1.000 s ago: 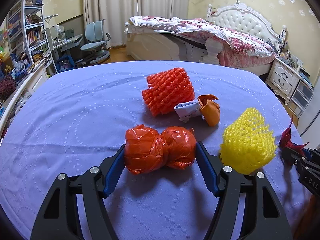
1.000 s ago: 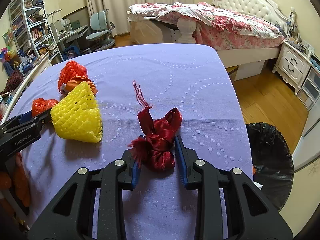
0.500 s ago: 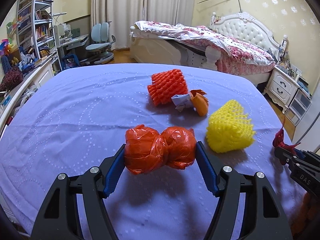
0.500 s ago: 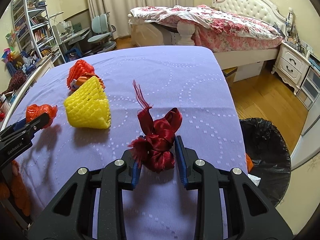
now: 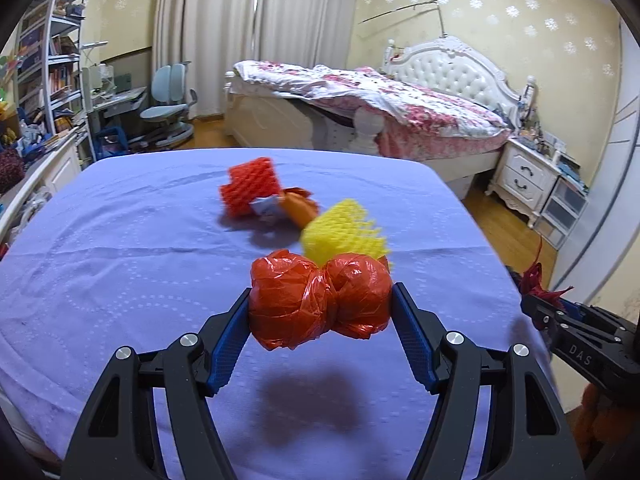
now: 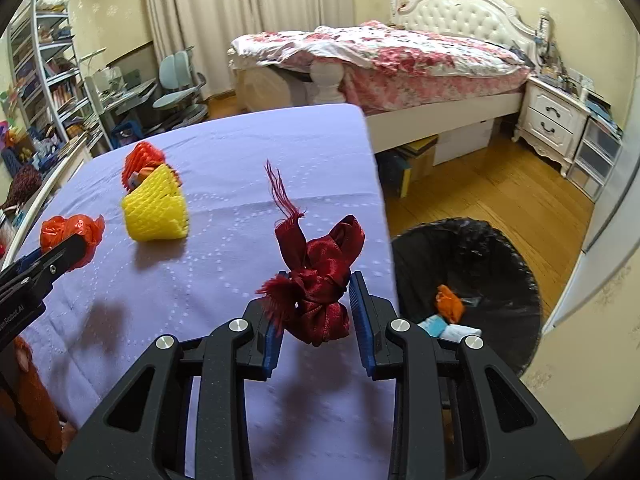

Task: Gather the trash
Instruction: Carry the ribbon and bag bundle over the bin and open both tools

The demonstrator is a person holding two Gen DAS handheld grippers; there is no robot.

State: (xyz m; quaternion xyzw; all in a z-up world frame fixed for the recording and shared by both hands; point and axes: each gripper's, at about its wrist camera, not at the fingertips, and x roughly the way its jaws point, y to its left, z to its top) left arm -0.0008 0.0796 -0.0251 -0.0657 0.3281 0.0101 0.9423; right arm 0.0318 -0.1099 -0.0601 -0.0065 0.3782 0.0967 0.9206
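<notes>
My left gripper [image 5: 320, 314] is shut on a crumpled orange plastic bag [image 5: 318, 304] and holds it above the purple tablecloth [image 5: 120, 248]. My right gripper [image 6: 314, 312] is shut on a knotted dark red ribbon [image 6: 318, 288], lifted near the table's right edge. A yellow foam net [image 6: 156, 210] [image 5: 340, 232], an orange foam net [image 5: 250, 190] and a small orange and white wrapper [image 5: 288, 208] lie on the table. A bin with a black liner [image 6: 480, 248] stands on the floor right of the table, with some trash inside.
A bed [image 5: 360, 112] stands beyond the table, with a white nightstand [image 5: 524, 176] at the right. A desk, a chair [image 5: 168, 108] and bookshelves [image 5: 44, 68] stand at the left. Wooden floor lies to the right.
Both grippers have lifted their loads off the table. The right gripper has moved right, so more of the bin shows.
</notes>
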